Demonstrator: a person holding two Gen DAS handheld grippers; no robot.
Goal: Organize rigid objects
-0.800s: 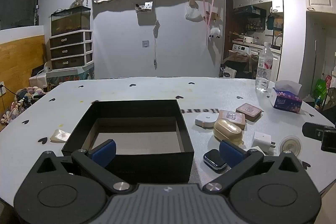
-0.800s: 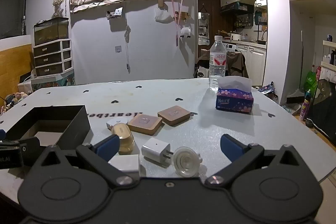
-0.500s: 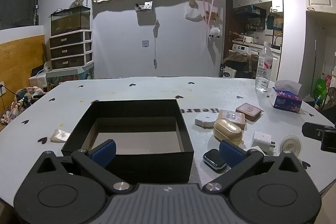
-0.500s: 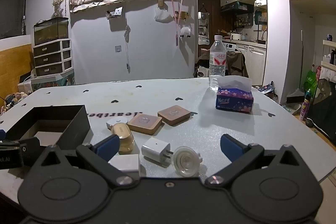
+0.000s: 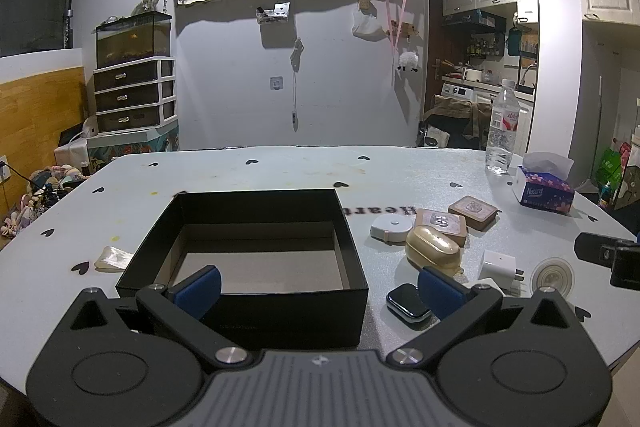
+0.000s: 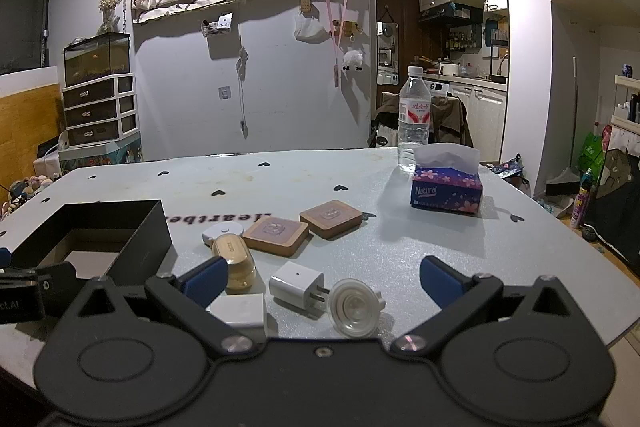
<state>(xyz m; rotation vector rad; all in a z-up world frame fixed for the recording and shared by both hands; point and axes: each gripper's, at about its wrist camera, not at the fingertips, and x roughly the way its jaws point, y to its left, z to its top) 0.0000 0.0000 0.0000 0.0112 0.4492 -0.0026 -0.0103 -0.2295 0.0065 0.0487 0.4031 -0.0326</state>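
Note:
An empty black box (image 5: 352, 239) stands on the white table (image 5: 256, 171), right in front of my open left gripper (image 5: 318, 289). Right of the box lie a smartwatch (image 5: 406, 301), a gold case (image 5: 432, 247), a white round tape (image 5: 390, 227), two wooden coasters (image 5: 474, 213), a white charger (image 5: 498, 263) and a clear round disc (image 5: 552, 273). My open right gripper (image 6: 322, 281) hovers over the charger (image 6: 296, 285), the disc (image 6: 354, 309) and a white block (image 6: 240, 309). The gold case (image 6: 236, 259) and the box (image 6: 148, 243) lie to its left.
A tissue box (image 6: 446, 187) and a water bottle (image 6: 414, 119) stand at the far right of the table. A small cream object (image 5: 112, 259) lies left of the black box. The table's front edge runs just below both grippers.

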